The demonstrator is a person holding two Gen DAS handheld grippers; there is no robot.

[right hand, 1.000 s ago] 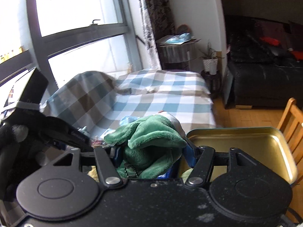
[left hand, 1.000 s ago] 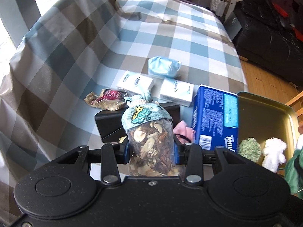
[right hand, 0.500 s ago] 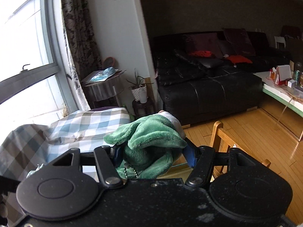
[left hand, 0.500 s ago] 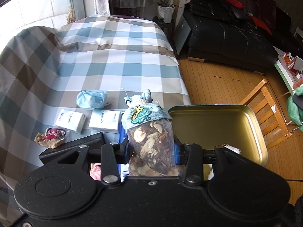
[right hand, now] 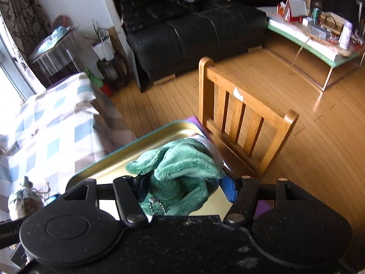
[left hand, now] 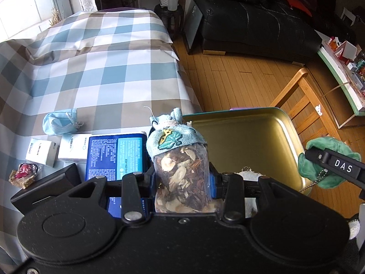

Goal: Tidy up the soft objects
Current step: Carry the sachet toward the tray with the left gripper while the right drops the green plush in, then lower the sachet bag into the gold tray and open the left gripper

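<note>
My left gripper [left hand: 182, 178] is shut on a clear sachet of dried potpourri with a pale blue knitted top [left hand: 180, 157], held upright above the near left edge of a gold metal tray [left hand: 251, 137]. My right gripper [right hand: 184, 182] is shut on a green plush toy with a bead chain [right hand: 180, 171], over the tray's near end [right hand: 114, 162]. In the left wrist view the plush [left hand: 328, 159] shows at the tray's right rim. Something white lies in the tray behind my left fingers.
On the checked cloth [left hand: 91, 68] lie a blue tissue pack [left hand: 116, 157], two white tissue packs [left hand: 70, 148], a blue face mask [left hand: 60, 123], a small red sachet [left hand: 24, 173] and a black box [left hand: 45, 189]. A wooden chair [right hand: 239, 123] stands right of the tray.
Both grippers have swung to the right, from the cloth-covered surface toward the tray. The sachet now hangs over the tray's left edge and the plush over its right side. Both grips are unchanged.
</note>
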